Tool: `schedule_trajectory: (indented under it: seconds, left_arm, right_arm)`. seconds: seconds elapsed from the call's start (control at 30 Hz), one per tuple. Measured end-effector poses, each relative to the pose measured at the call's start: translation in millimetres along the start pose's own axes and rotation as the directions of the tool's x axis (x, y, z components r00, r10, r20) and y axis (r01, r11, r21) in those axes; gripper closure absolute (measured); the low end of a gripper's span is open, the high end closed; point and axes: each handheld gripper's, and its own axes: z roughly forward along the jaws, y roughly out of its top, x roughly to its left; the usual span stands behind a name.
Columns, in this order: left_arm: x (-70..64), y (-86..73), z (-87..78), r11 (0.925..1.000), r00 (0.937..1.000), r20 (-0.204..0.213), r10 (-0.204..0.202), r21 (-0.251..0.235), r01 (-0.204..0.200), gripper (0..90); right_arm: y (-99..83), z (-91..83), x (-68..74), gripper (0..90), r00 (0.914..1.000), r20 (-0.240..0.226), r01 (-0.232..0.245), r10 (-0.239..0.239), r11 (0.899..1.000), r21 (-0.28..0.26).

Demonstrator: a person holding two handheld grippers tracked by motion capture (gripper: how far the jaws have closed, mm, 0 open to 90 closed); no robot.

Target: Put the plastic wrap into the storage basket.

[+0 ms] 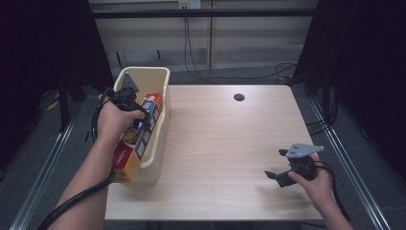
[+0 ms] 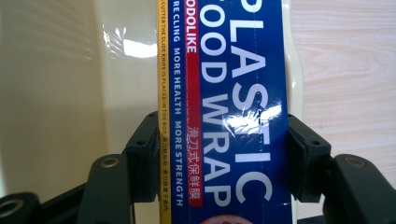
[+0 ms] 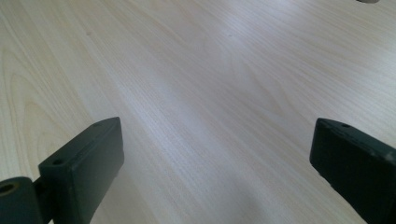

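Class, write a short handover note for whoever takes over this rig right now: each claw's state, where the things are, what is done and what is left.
Left claw: shut on the plastic wrap box, jaws pressing both its long sides, inside the cream basket at the table's left edge.
Right claw: open, holding nothing, low over the bare table near its front right.
Done: box gripped and in the basket.
Left: probably release the box and pull the left claw clear.

Pale wooden table (image 1: 225,143), cream bin (image 1: 160,103) on it.

Blue plastic-wrap box (image 2: 233,116) in cream bin (image 1: 160,139)
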Motion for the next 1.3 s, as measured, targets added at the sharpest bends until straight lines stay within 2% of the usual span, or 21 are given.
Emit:
schedule_trajectory:
  seconds: [0.1, 0.53, 0.9, 1.2, 1.3]
  left_arm:
    - [-0.3, 0.9, 2.2, 1.0000, 1.0000, -0.005, 0.004, 0.005, -0.004, 40.7]
    - [0.7, 6.2, 20.8, 0.9987, 0.9996, 0.008, -0.029, 0.043, 0.029, 40.2]
    - [2.3, 6.6, 28.5, 0.9974, 0.9991, 0.002, -0.043, 0.058, 0.043, 39.6]
    - [6.1, 7.1, 34.1, 0.9954, 0.9993, -0.011, -0.036, 0.088, 0.037, 39.2]
    - [6.0, 7.1, 33.3, 0.9959, 0.9984, 0.006, -0.056, 0.072, 0.056, 38.1]
  right_arm:
    - [-0.1, 0.0, -0.2, 2.8, 1.0000, 0.003, 0.000, 0.000, 1.000, 0.001]
    - [-1.5, 0.0, 0.4, 2.8, 1.0000, 0.007, -0.002, 0.002, 1.000, 0.007]
    - [-1.4, 0.9, 0.6, 2.8, 1.0000, 0.003, -0.001, 0.001, 1.000, 0.010]
    - [-1.8, 0.5, 0.5, 2.8, 1.0000, 0.004, 0.001, -0.001, 1.000, 0.011]
    - [-1.9, 1.2, 0.7, 2.8, 1.0000, 0.001, 0.002, -0.002, 1.000, 0.012]
